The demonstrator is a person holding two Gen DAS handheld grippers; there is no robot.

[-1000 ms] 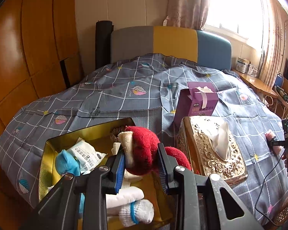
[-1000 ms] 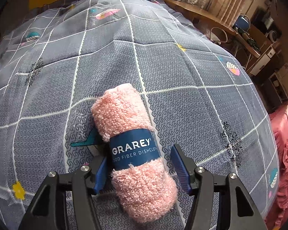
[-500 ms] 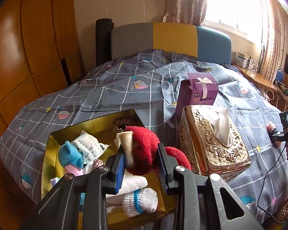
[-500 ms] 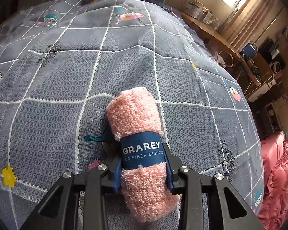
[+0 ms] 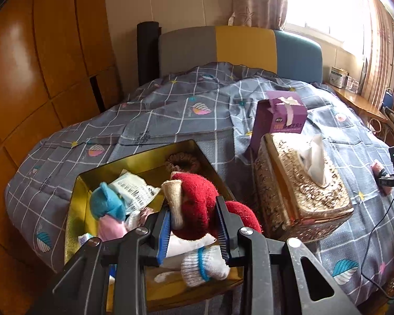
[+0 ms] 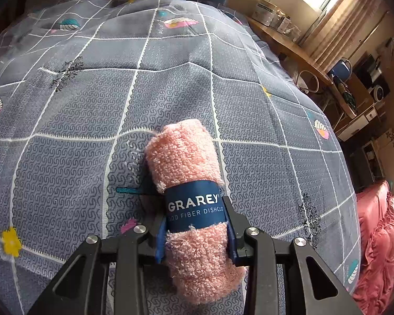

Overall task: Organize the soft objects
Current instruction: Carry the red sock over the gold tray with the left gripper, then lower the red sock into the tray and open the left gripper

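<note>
Pink dishcloth roll (image 6: 190, 199): clamped at its blue paper band by right hand-held gripper (image 6: 195, 227), over the bed quilt (image 6: 92, 105), right of the gold tin (image 5: 141, 162). Red sock (image 5: 197, 202): pinched by left hand-held gripper (image 5: 194, 225) above that tin. Risks, judged: band sliding, roll slipping free; sock snagging tin contents. Room: bedroom, wooden panelling, curtained window.

Gripper: right gripper (image 6: 195, 225) clamps both blue pads on a rolled pink dishcloth (image 6: 189, 183).
Label: navy paper band (image 6: 194, 204) reading "GRAREY" wraps the roll at the pinch point.
Setting: grey checked bedspread (image 6: 92, 120) underneath.
Background: wooden shelf (image 6: 289, 44) at 2 o'clock; pink ruffled fabric (image 6: 380, 241) at 4 o'clock.
</note>
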